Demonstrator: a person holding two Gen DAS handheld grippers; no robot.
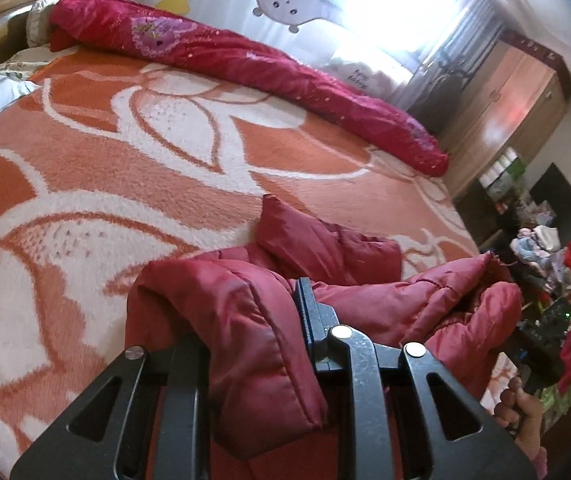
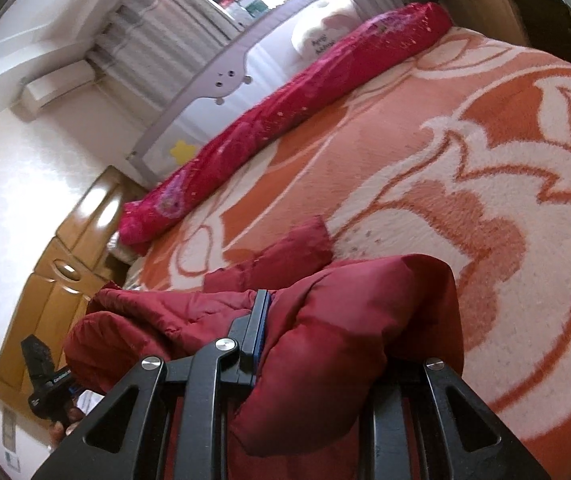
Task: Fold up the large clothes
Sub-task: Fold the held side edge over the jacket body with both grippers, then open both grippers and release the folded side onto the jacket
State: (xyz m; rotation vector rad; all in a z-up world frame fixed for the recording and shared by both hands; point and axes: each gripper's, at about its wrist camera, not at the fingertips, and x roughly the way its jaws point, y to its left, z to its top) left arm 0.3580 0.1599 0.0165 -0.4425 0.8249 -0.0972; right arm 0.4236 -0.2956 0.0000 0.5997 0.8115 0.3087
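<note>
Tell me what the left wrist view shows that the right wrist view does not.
Only the left wrist view shows the heap of clothes beside the bed and the brown cabinet past the foot of the bed. Only the right wrist view shows the white wall unit and the glossy headboard panels. Both show the coat pinched in each claw, left and right, the orange blanket, the rolled quilt and the bed rail.

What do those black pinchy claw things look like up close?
Both the left gripper and right gripper are black metal frames with triangular cut-outs, round silver pins and flat fingers edged in blue. No cables show.
</note>
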